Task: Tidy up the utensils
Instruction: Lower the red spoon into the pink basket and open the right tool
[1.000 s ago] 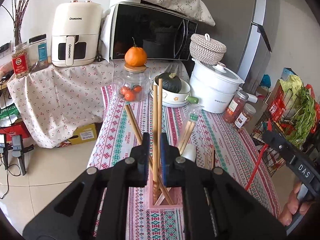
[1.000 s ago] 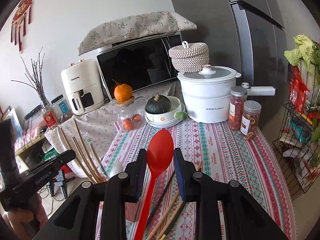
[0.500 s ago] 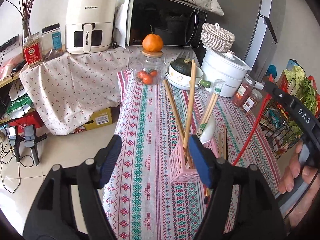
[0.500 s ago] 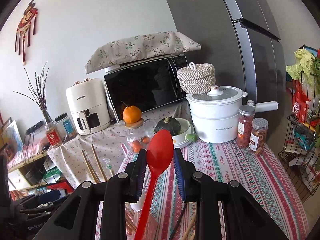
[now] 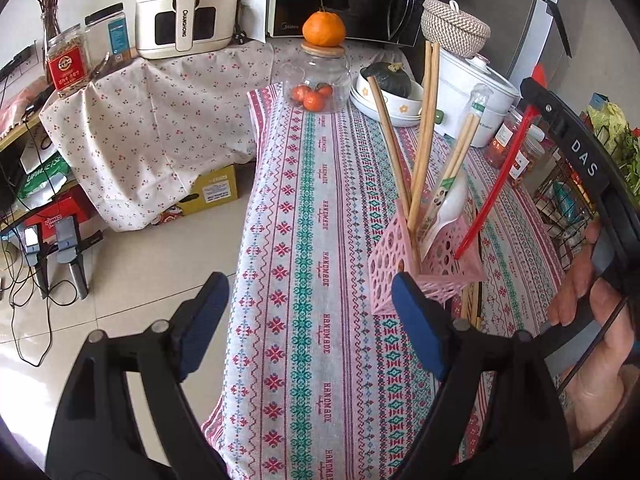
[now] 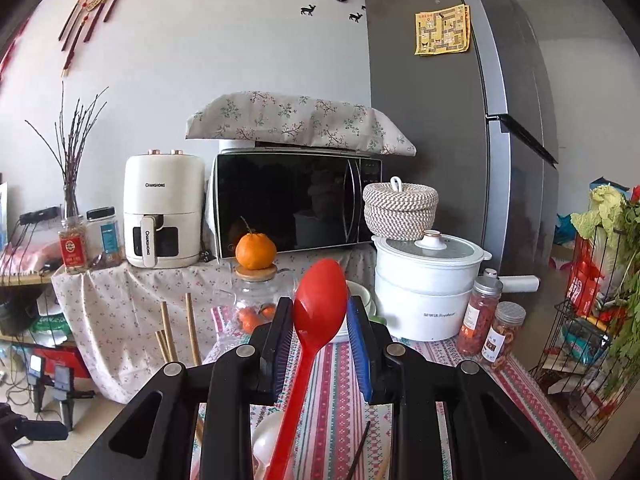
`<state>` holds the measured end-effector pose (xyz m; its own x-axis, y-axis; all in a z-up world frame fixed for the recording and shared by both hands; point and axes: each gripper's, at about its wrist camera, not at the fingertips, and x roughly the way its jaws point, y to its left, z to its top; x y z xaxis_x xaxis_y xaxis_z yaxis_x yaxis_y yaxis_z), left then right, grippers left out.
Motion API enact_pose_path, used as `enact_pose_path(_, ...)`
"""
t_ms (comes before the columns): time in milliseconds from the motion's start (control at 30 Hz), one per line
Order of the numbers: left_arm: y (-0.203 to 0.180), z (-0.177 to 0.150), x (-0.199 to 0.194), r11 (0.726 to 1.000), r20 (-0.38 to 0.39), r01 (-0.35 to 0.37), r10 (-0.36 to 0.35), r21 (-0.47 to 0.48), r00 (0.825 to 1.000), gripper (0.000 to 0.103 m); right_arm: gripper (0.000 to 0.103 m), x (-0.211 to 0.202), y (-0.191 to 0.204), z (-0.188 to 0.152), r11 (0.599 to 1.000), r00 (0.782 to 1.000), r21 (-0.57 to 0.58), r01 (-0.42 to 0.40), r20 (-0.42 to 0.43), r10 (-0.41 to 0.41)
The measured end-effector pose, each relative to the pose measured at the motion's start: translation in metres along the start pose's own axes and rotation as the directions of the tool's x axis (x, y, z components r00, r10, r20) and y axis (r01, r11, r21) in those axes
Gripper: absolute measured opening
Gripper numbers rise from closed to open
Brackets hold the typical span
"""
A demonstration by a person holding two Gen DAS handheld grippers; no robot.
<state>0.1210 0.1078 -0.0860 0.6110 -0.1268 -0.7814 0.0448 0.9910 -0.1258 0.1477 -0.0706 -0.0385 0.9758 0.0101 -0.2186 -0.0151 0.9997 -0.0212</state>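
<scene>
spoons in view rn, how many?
2. A red spoon clamped in the right gripper, handle tip entering the pink holder; a white spoon in that holder. Others may be hidden.

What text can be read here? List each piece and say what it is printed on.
"CHANGHONG": air fryer, top and handle.
"HANDMADE": tablecloth, repeated.
"DAS": right gripper.
Jar labels, cooker lettering, fridge note: too small to read.
</scene>
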Motion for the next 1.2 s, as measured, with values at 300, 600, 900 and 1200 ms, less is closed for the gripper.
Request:
enact_pose_path(300, -0.003, 0.001, 0.002, 1.000, -0.009, -0.011, 0.011, 0.019, 1.000, 0.085, 0.038, 0.009, 0.004, -0.012, 0.998, 0.995, 0.003, -0.063, -0.082, 0.064)
enact_pose_path(600, -0.008, 0.001, -0.002, 1.000, 0.005, -0.009, 0.009, 0.013, 1.000, 0.094, 0.074, -0.001, -0.028, -0.005, 0.989, 0.983, 0.099, -0.112, -0.136, 0.124)
enact_pose_path(900, -0.026, 0.004, -0.014, 1.000, 0.025, 0.026, -0.026, 0.013, 0.999, 0.096, 0.091, -0.010, -0.090, -0.010, 0.966, 0.946, 0.234, -0.106, -0.274, 0.170)
enact_pose_path(1200, -0.081, 0.009, -0.028, 0.992, 0.055, 0.090, -0.095, 0.092, 0.994, 0.097, 0.097, -0.008, -0.180, -0.033, 0.905, 0.889, 0.421, 0.064, -0.436, 0.139)
